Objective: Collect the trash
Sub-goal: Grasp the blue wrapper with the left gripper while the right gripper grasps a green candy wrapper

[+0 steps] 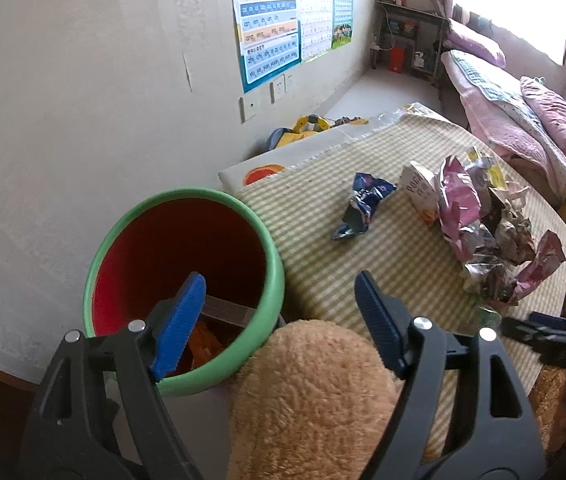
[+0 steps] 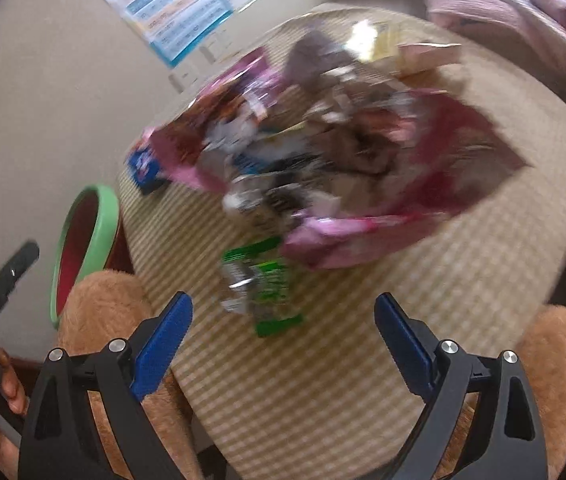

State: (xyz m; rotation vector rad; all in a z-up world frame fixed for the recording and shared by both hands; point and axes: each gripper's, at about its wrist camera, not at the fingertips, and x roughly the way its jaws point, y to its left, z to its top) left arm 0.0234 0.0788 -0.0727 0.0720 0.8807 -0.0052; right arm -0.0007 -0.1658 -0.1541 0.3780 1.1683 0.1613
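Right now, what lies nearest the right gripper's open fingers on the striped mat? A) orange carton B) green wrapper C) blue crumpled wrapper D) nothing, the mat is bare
B: in the right wrist view the green wrapper lies on the striped mat just ahead of the open right gripper, nearer than the pink foil pile.

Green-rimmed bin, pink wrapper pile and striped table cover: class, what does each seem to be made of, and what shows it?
Green-rimmed bin: probably moulded plastic, with a smooth, even, slightly glossy rim and red wall.
Pink wrapper pile: likely metallised plastic film, with sharp crinkles and silvery shine.
Striped table cover: looks like woven cloth, matte, with a frayed far edge.
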